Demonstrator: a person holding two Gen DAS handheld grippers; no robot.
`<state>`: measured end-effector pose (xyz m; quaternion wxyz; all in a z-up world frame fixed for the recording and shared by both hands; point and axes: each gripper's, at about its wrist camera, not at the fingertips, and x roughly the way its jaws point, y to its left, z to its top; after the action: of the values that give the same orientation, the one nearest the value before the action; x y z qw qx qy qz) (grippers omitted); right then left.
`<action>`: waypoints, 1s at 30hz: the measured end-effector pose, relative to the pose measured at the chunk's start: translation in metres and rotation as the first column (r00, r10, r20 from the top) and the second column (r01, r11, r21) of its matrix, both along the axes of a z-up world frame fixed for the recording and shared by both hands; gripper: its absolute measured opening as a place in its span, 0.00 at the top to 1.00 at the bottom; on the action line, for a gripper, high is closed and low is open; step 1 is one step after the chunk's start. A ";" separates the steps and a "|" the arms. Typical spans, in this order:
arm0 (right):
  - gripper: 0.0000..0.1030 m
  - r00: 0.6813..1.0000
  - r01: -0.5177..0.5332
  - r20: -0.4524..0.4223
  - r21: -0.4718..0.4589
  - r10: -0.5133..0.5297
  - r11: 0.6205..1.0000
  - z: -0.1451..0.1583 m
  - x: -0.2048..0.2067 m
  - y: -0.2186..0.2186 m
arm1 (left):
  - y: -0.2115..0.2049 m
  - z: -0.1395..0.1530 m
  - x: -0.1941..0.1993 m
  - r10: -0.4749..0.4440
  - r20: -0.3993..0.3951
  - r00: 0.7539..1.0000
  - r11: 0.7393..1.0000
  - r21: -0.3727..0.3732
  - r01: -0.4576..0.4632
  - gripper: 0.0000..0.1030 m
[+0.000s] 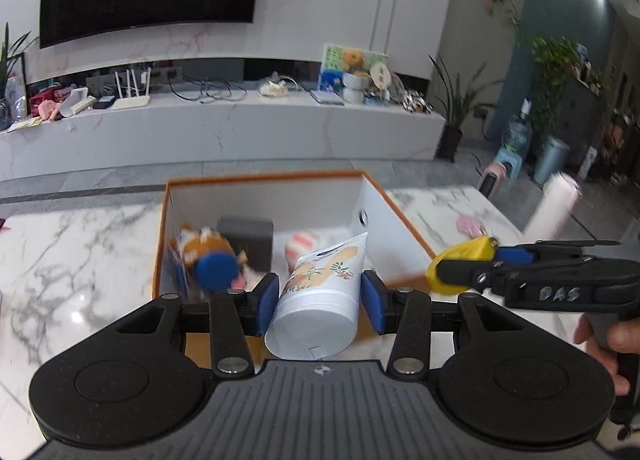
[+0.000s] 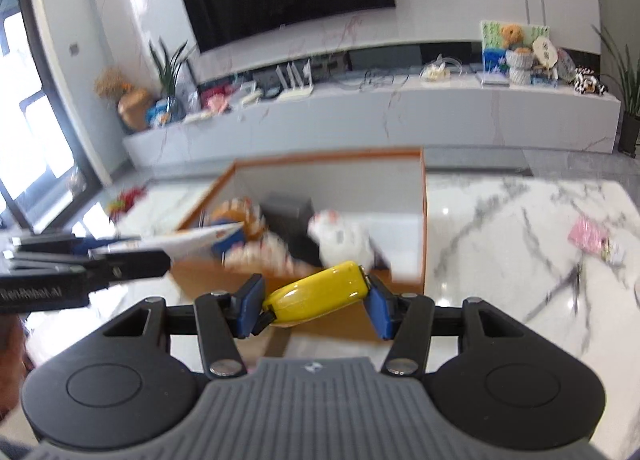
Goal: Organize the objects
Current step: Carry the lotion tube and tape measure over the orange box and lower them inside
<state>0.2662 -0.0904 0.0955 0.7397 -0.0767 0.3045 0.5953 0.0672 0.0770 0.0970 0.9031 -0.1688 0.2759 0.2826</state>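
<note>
My left gripper (image 1: 320,300) is shut on a white tube with an orange floral print (image 1: 320,292), held over the near edge of an open orange-rimmed white box (image 1: 264,195). The box holds a plush toy with a blue cap (image 1: 212,260), a dark grey block (image 1: 248,236) and a striped pink item (image 1: 300,248). My right gripper (image 2: 316,300) is shut on a yellow oblong object (image 2: 320,292), just before the box's near wall (image 2: 425,219). The right gripper also shows in the left wrist view (image 1: 460,268), right of the box.
The box stands on a white marble table (image 1: 80,252). A pink packet (image 2: 588,238) lies on the table at the right. A pale pink roll (image 1: 554,203) stands at the table's far right edge. A TV console with clutter (image 1: 224,115) runs along the far wall.
</note>
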 end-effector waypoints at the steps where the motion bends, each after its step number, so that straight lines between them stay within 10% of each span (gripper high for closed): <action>1: 0.45 1.000 0.013 -0.007 0.020 -0.013 1.000 0.005 0.005 0.006 | 0.008 0.001 0.006 0.017 0.001 1.000 1.000 0.007 -0.017 0.49; 16: 0.45 0.976 0.141 -0.173 0.023 -0.135 0.990 -0.038 0.066 0.113 | 0.099 -0.046 0.073 0.153 0.018 0.988 0.986 -0.066 -0.151 0.49; 30: 0.45 0.989 0.133 -0.054 -0.099 -0.139 0.986 -0.085 0.054 0.160 | 0.112 -0.076 0.083 0.185 -0.073 0.980 0.979 -0.071 -0.190 0.50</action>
<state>0.3206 0.0694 0.0106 0.7646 -0.0728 0.3594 0.5301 0.1502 0.1892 0.0207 0.8556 -0.2194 0.2993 0.3610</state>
